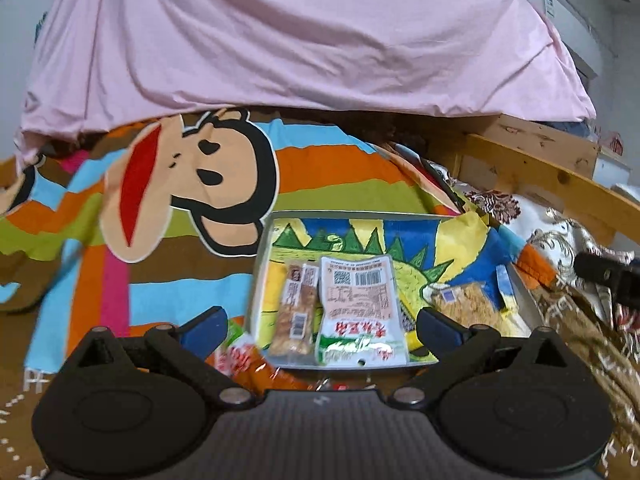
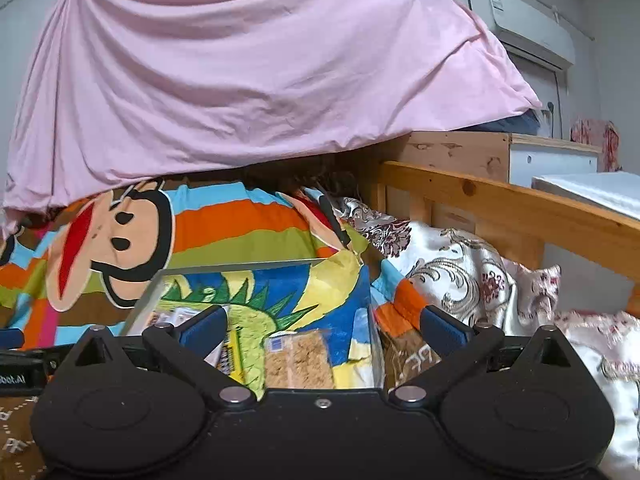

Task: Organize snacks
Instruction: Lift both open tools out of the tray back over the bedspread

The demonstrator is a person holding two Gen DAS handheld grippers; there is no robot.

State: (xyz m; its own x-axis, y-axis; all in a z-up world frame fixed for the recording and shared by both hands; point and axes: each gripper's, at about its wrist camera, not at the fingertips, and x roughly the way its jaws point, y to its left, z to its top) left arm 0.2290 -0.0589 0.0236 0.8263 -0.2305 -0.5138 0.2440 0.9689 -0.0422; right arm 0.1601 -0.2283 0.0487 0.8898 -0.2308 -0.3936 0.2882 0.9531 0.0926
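My left gripper (image 1: 320, 330) and right gripper (image 2: 322, 330) both stand with jaws wide apart, nothing between the pads. The work surface is a bed covered by a striped cartoon-monkey blanket (image 1: 192, 184). On it sits a tray (image 1: 262, 256) lined with a dinosaur print, holding three snack packets (image 1: 356, 312). A pink sheet (image 2: 248, 72) hangs behind. To the right: a wooden bed rail (image 2: 520, 208), and an air conditioner (image 2: 524, 26) on the wall.
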